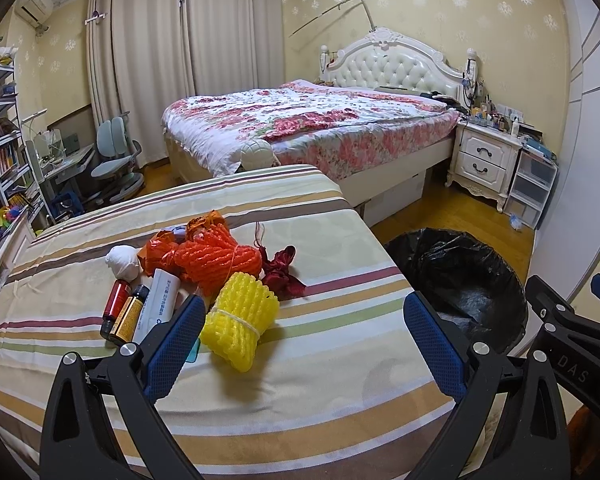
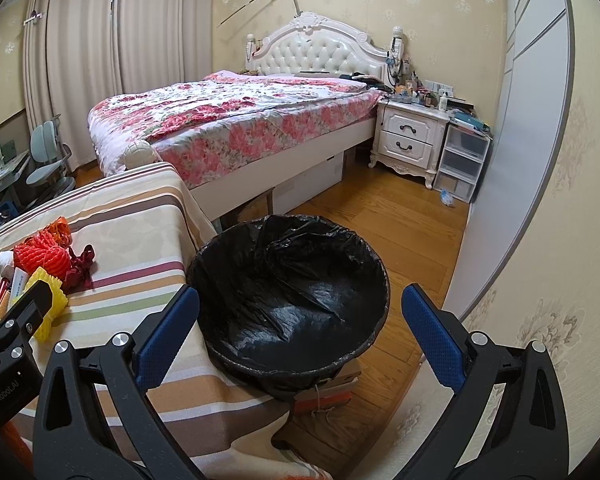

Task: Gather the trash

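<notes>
Both pairs of tongs sit closest to the lens, each spread wide and gripping nothing: the left tongs (image 1: 304, 344) hover over the striped table (image 1: 340, 360), the right tongs (image 2: 300, 344) hang above the bin (image 2: 288, 300). All the trash lies in one heap on the table, to the left of the bin, which stands on the floor touching the table's right edge and looks empty inside its black liner. Nearest the bin-side of the heap sits the yellow foam net (image 1: 240, 320), just beside the left finger (image 1: 176, 340); it seems the natural first pick. To do this well, I judge the left tongs should shift slightly left, straddle the net across its tied waist, close gently since foam crushes and springs, then carry it right and release it over the bin mouth. Counting the heap: one yellow foam net, one orange foam net (image 1: 212, 260), one white paper ball (image 1: 122, 263), one dark red ribbon wad (image 1: 282, 272), one orange wrapper (image 1: 158, 252), one white tube (image 1: 158, 300), and two small bottles, one red (image 1: 114, 304), one amber (image 1: 128, 316). Something more orange lies behind the orange net, though what it is I cannot tell.
</notes>
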The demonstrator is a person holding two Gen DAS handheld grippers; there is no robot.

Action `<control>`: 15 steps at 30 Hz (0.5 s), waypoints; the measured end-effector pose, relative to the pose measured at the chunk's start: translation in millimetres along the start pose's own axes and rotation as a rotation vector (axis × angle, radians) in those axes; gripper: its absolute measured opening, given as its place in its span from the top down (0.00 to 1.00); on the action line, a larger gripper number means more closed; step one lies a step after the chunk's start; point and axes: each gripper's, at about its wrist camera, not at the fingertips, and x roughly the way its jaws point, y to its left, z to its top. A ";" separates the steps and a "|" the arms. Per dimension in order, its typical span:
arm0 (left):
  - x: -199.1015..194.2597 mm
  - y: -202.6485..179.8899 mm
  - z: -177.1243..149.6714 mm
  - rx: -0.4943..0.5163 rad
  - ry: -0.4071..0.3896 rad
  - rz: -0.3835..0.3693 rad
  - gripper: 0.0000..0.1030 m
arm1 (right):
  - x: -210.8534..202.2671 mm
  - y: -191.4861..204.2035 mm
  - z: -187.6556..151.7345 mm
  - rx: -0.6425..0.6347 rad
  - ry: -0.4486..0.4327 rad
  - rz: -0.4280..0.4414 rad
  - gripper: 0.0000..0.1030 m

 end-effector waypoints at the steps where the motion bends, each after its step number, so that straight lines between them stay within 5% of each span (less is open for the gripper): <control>1: -0.1 -0.2 -0.1 0.001 -0.001 0.000 0.06 | 0.3 -0.3 -0.7 0.000 0.000 0.000 0.04; 15: -1.3 -2.3 -3.6 0.002 0.000 0.002 0.06 | 0.5 -0.3 0.0 -0.002 0.002 -0.001 0.04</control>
